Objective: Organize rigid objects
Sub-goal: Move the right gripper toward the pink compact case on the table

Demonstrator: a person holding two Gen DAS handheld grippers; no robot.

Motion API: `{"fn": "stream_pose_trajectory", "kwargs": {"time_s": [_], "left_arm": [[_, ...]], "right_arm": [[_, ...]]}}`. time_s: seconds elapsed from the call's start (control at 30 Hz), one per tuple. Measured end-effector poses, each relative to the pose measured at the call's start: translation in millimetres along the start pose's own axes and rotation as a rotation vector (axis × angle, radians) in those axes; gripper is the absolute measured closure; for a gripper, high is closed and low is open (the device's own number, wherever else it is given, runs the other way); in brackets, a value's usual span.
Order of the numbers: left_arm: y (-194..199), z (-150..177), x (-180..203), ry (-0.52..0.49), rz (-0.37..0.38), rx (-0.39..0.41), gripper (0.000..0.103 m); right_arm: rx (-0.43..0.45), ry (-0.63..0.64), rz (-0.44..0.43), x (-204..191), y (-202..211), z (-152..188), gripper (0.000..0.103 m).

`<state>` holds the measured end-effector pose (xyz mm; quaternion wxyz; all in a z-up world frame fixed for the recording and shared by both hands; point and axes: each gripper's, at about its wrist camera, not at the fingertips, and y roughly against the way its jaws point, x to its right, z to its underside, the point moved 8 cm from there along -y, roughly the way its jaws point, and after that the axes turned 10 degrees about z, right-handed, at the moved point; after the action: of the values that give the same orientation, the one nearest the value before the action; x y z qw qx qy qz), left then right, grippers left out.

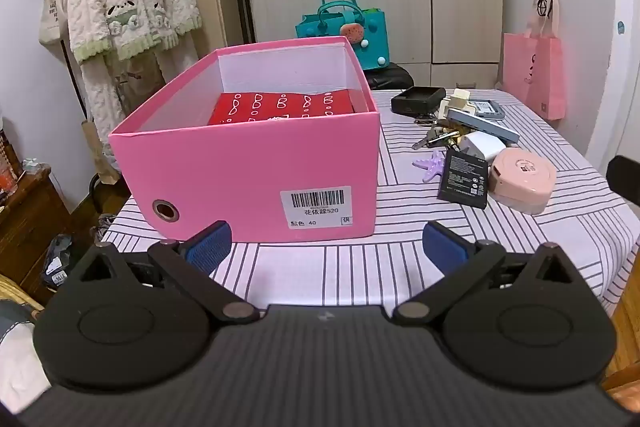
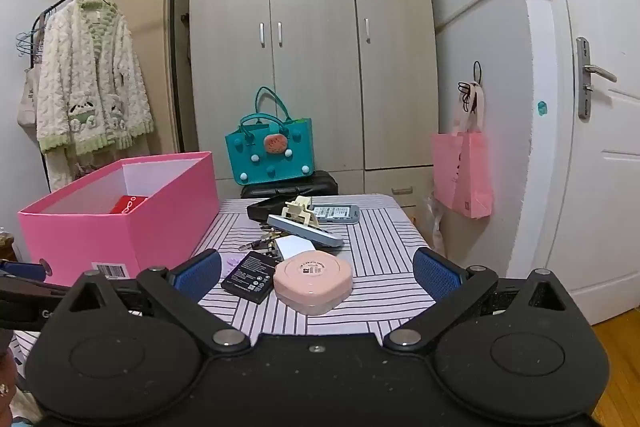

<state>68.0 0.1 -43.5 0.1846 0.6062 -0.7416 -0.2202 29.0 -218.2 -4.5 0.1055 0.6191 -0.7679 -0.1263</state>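
A pink open box stands on the striped table with a red patterned packet inside. To its right lies a cluster of small items: a pink rounded case, a black battery, a white charger, keys, a purple starfish clip, a grey-blue device and a black tray. My left gripper is open, just in front of the box. My right gripper is open too, short of the pink case.
A teal handbag sits on a black case behind the table. A pink paper bag hangs on the wall at right. A clothes rack with a fluffy robe stands at left, a wardrobe behind. The left gripper's tip shows in the right wrist view.
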Motion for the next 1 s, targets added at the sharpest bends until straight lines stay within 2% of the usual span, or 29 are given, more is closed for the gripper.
{"fn": "stream_pose_trajectory", "kwargs": {"time_s": [0.13,0.2,0.3,0.43,1.0], "left_arm": [[0.0,-2.7,3.7,-0.009,-0.001,0.018,0.0],[-2.6,-1.2,8.8,-0.024,-0.013,0.023,0.0],[-9.5,-1.6,17.1,-0.035,-0.012,0.008,0.0],[-8.3,3.6,7.7,0.017,0.027,0.005,0.0],[-12.1,7.3,23.6,0.029,0.017,0.051,0.0]], "right_arm": [[-0.016,-0.013,0.002,-0.2,-6.4,2.6,0.0],[0.012,-0.01,-0.002,-0.5,3.2,-2.9,0.0],[0.009,-0.015,-0.002,3.8,2.0,1.0,0.0],[0.007,0.002,0.005,9.5,-6.4,6.7,0.0],[0.023,0.017,0.021,26.9,-9.7,16.1,0.0]]}}
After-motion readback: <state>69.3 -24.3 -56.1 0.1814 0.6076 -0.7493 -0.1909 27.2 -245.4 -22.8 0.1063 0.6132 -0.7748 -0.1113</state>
